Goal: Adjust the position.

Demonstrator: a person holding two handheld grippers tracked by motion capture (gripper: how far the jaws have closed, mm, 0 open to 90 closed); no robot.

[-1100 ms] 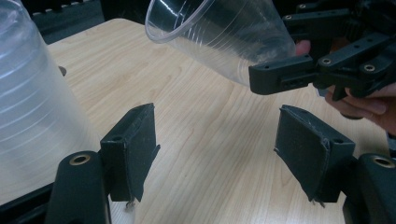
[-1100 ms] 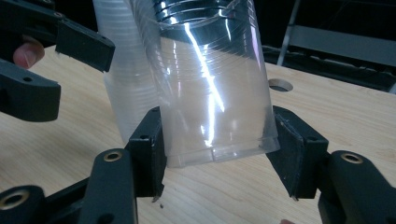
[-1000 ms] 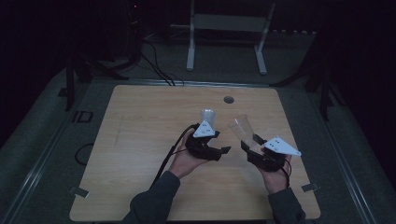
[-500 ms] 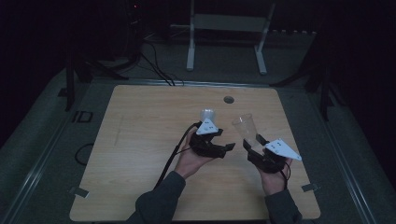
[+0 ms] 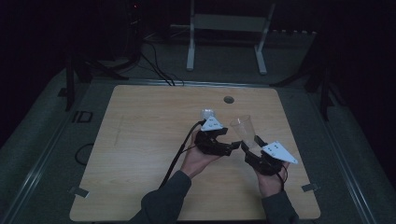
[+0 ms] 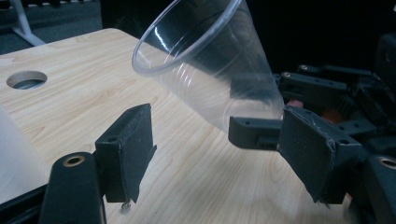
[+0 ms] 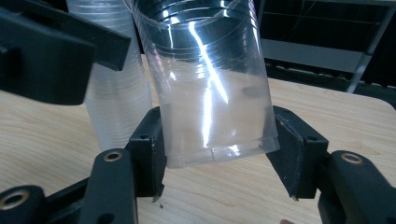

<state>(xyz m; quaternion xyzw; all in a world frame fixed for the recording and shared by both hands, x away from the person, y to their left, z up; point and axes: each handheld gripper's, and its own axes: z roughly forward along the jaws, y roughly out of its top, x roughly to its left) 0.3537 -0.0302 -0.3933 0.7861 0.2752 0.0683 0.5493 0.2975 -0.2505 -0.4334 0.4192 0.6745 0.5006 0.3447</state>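
Now right tongs (image 7: 217, 161) tight around clear cup (image 7: 210, 93); left tongs (image 6: 219, 149) newly widened, empty.

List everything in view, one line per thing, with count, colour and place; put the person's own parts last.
Clear plastic cup: one, see-through, tilted, held near its base between the right gripper's pads above the table.
Stack of cups: one, cloudy clear, standing on the table beside the held cup, by the left gripper.
Table: one, light wood, centre of the high view.
Round hole: one, dark, near the table's far edge.
Frame stand: one, pale, on the floor beyond the table.
Cables: several, black, on the floor beyond the table's far left.
Left gripper: one, black, jaws open, nothing between them.
Right gripper: one, black, shut on the cup.
Sleeves: two, dark, at the near edge.
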